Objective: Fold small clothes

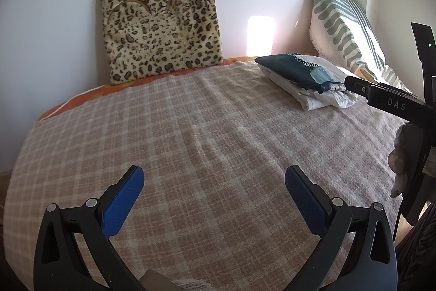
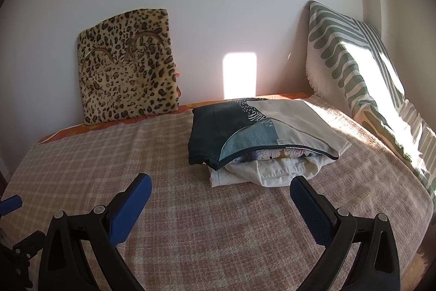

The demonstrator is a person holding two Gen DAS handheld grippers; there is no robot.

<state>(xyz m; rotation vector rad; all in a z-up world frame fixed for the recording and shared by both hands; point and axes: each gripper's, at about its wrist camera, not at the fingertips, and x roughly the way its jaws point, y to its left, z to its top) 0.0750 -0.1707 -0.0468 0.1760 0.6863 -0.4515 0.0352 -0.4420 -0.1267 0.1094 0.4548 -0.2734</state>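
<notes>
A stack of folded clothes lies on the checked blanket: a dark green and cream patterned piece on top, a white garment under it. In the left wrist view the same stack sits at the far right. My right gripper hovers open just in front of the stack, nothing between its blue pads. My left gripper is open over bare blanket, well left of the stack. The right gripper's black body reaches in from the right edge.
A leopard-print cushion leans on the white wall at the back left. A green-and-white striped pillow stands at the back right. An orange sheet shows beyond the blanket's far edge. The bed edge drops off at the right.
</notes>
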